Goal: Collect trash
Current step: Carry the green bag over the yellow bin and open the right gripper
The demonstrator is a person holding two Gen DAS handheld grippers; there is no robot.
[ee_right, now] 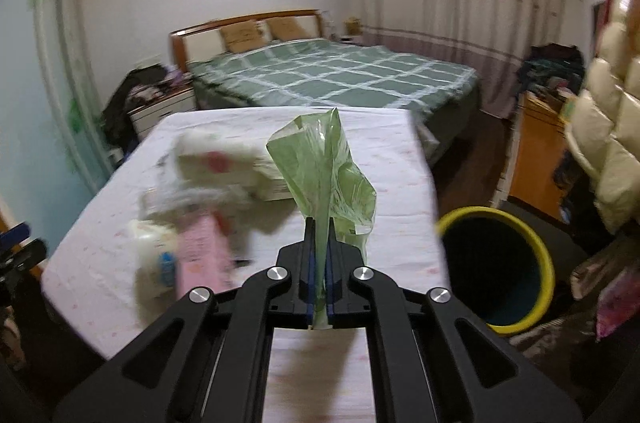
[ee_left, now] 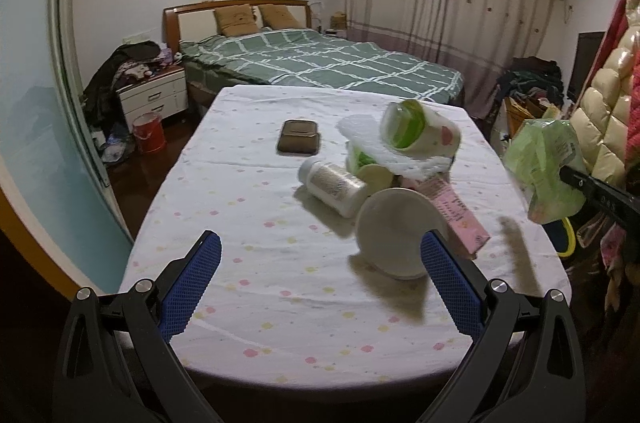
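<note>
My right gripper is shut on a crumpled green plastic wrapper and holds it above the table's right side; the wrapper also shows in the left wrist view. My left gripper is open and empty above the table's near part. Just beyond its right finger lies a pile of trash: a white paper cup on its side, a white bottle, a pink box, white plastic packaging and a green-and-white cup. The pile is blurred in the right wrist view.
The table has a white dotted cloth. A brown wallet lies at its far middle. A dark bin with a yellow rim stands on the floor right of the table. A bed, a nightstand and hanging coats surround it.
</note>
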